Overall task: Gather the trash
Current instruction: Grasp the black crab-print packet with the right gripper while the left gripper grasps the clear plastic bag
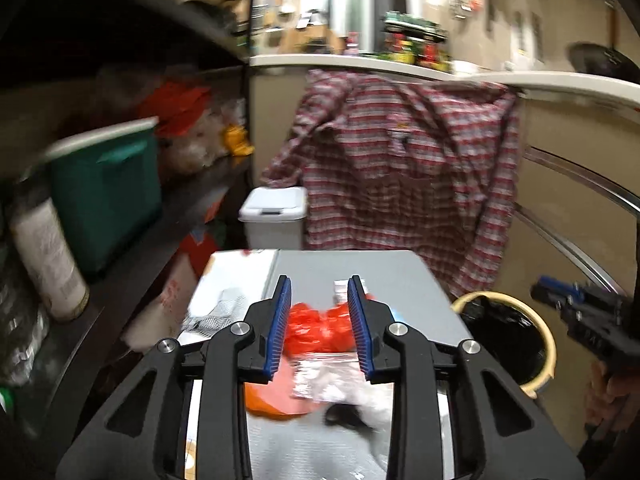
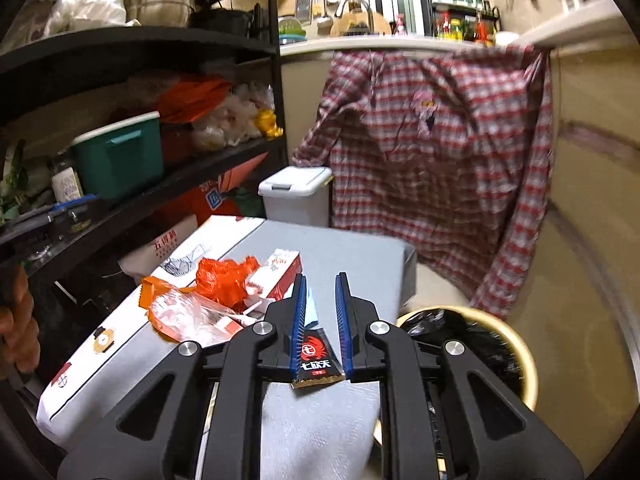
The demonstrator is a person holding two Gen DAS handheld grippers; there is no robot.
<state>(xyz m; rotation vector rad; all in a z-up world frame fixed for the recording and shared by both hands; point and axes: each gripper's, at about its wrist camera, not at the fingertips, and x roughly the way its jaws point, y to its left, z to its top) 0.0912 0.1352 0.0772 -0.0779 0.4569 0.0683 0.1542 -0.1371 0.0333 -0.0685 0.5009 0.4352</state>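
Between the right tongs [image 2: 321, 322] a black-and-red wrapper [image 2: 316, 356] sat against the left pad, apparently pinched. Left tongs [image 1: 319, 322] stood partly open, empty, above red plastic trash [image 1: 320, 326] on the grey counter [image 1: 384, 276], beside the black-lined bin [image 1: 506, 330].

A red-and-white plaid shirt [image 2: 436, 168] hung from the counter edge [image 2: 400, 44]. Below its left sleeve stood a white lidded bin [image 2: 294, 196]. On the black shelving unit [image 2: 160, 184] at left sat a green storage box [image 2: 120, 160] with a white lid, beside bagged goods.
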